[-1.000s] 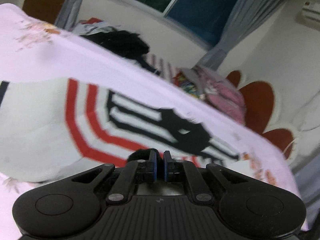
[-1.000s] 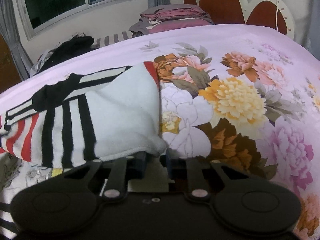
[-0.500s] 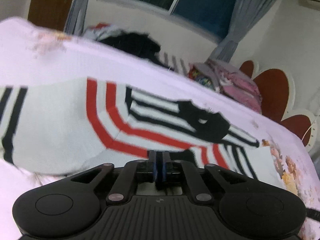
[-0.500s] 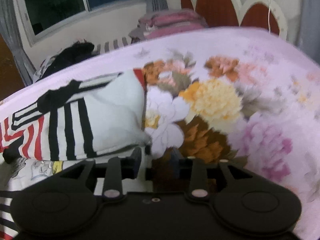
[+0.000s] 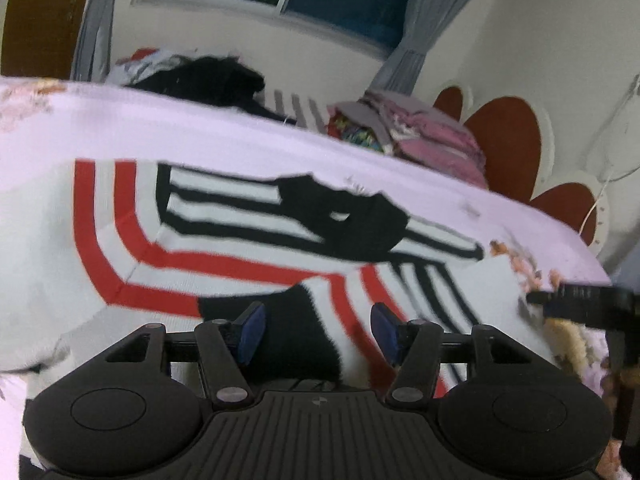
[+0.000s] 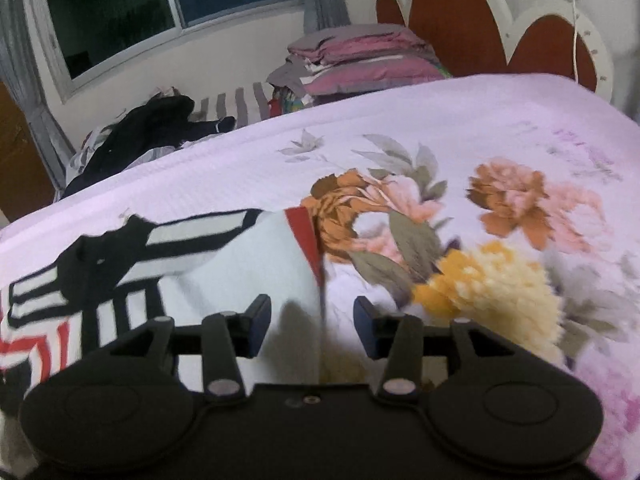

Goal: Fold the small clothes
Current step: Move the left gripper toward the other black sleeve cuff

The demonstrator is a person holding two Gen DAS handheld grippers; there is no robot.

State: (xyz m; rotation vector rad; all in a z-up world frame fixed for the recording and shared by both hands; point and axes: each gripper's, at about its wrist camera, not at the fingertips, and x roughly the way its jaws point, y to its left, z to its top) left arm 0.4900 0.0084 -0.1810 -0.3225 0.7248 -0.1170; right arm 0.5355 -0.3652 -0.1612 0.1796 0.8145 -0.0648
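A white knit garment (image 5: 224, 248) with red and black stripes lies flat on the pink floral bedspread (image 5: 200, 136). My left gripper (image 5: 318, 332) is open just above its near edge, with a black patch between the fingers. My right gripper (image 6: 312, 322) is open over the garment's right edge (image 6: 248, 276), where a red trim corner (image 6: 304, 228) shows. The right gripper's black body also shows at the right of the left wrist view (image 5: 584, 304). Neither gripper holds cloth.
A stack of folded pink and grey clothes (image 6: 360, 60) sits at the far side by the red-and-white headboard (image 6: 460, 20). A heap of dark clothes (image 6: 152, 132) lies at the far left below the window. The flowered bedspread (image 6: 500, 208) stretches to the right.
Both grippers have opened and let go of the garment, which now lies folded flat. Both have drawn back slightly from it.
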